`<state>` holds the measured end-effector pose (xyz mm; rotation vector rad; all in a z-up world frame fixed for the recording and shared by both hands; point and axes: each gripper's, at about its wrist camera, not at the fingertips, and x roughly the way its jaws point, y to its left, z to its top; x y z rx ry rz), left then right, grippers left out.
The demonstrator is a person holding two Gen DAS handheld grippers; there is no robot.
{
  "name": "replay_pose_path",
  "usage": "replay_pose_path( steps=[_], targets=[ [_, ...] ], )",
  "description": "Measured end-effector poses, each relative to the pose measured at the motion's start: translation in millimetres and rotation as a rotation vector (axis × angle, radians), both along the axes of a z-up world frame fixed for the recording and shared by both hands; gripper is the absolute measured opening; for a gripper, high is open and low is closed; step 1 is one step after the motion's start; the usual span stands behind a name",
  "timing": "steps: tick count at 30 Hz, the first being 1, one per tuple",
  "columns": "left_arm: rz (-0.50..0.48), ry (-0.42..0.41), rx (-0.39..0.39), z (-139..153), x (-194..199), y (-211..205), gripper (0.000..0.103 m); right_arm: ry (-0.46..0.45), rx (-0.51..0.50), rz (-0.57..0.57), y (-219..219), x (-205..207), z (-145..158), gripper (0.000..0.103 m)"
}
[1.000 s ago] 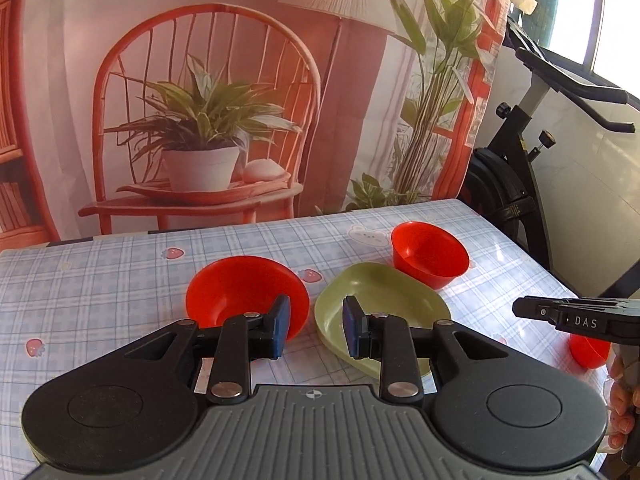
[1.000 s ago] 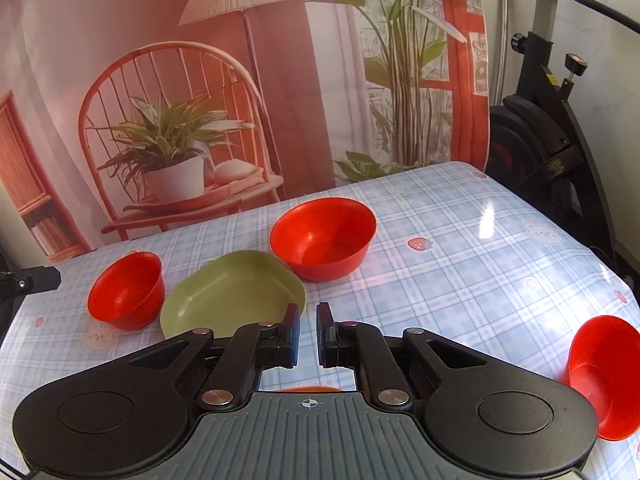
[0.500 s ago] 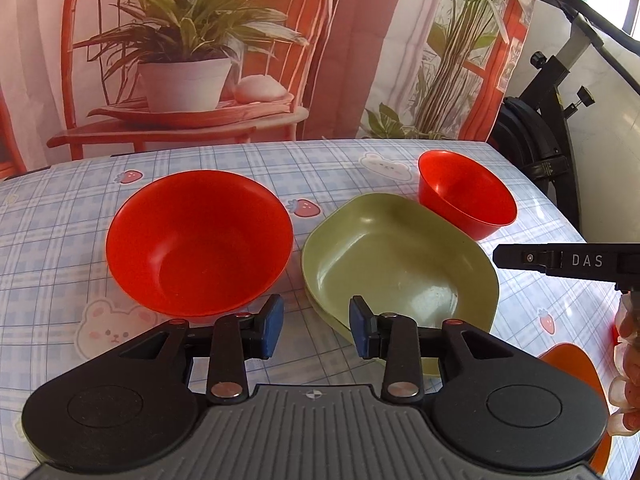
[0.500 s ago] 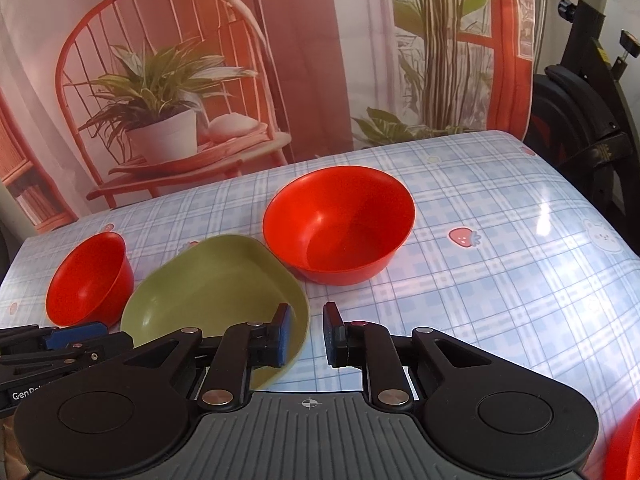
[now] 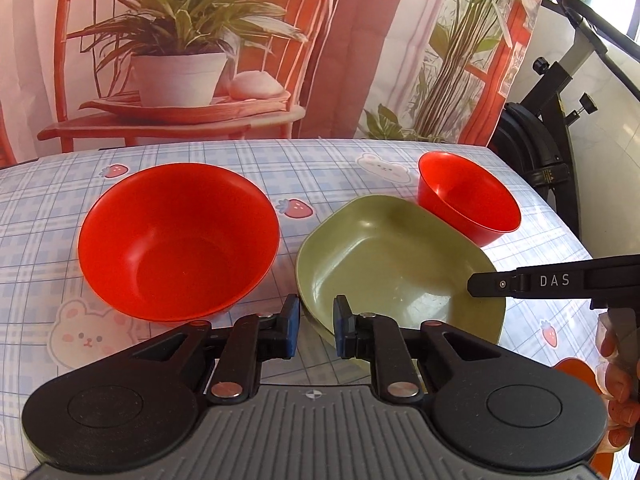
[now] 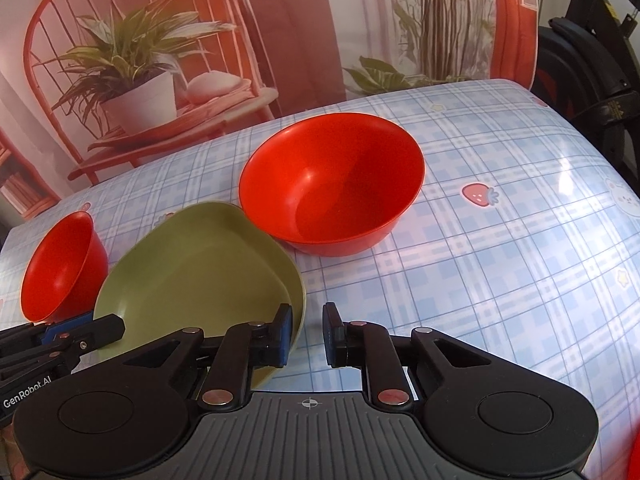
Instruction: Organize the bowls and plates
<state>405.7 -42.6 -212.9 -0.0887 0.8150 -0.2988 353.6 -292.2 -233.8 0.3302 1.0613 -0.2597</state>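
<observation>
Both tools, left [image 5: 314,322] and right [image 6: 306,334], parted, empty, at green plate [image 5: 394,264]; orange dish [image 5: 576,370] only in left view.

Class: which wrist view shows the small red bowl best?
The left wrist view: the small red bowl sits whole, interior visible. In the right wrist view it sits at the frame's left edge, partly hidden by the left gripper.
</observation>
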Motion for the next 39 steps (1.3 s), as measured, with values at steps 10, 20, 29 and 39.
replay_pose_path(
  steps=[10,20,29,39],
  targets=[
    [-0.008,-0.031,0.001,20,-21,5,0.018,-0.056,-0.021,0.012,13,-16,29,0.006],
    [-0.07,-0.062,-0.031,47,-48,5,0.018,-0.119,-0.01,-0.038,26,-64,66,0.007],
    [-0.168,-0.084,-0.06,53,-74,-8,0.018,-0.135,0.003,-0.135,34,-126,78,0.008],
    [-0.247,-0.054,-0.083,40,-95,-24,0.018,-0.104,-0.025,-0.19,34,-182,84,0.009]
  ],
)
